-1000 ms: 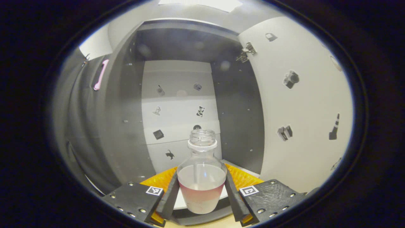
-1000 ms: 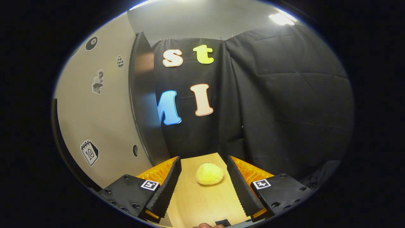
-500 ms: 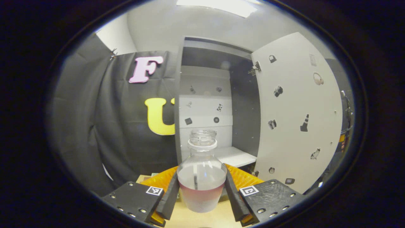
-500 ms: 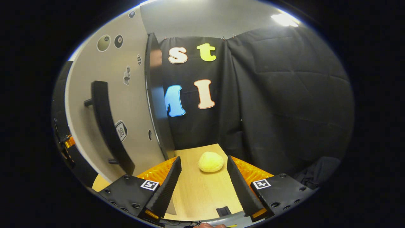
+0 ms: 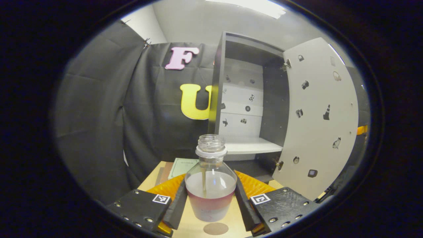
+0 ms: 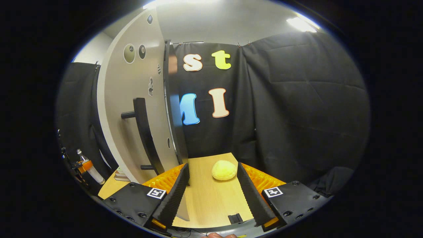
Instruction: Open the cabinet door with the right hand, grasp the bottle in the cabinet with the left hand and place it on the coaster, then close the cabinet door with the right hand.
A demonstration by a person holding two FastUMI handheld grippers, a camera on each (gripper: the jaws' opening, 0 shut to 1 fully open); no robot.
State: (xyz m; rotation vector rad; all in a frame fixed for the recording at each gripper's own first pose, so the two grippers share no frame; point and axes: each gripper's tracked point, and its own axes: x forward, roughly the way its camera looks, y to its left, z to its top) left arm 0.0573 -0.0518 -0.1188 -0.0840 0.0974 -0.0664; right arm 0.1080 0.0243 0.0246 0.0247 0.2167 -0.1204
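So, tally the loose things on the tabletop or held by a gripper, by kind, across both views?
Bottle: 1
Coaster: 1
Book stack: 1
Yellow foam ball: 1
Total: 4

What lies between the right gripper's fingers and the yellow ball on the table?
Bare wooden table separates the open right gripper from the yellow ball, in the right gripper view.

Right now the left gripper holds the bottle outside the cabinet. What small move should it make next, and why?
Probably lower the bottle a little, toward the brown coaster on the table. The left gripper has both fingers pressed on the bottle, and the coaster lies just below and slightly nearer than its base. The cabinet door stands open, so closing it can wait.
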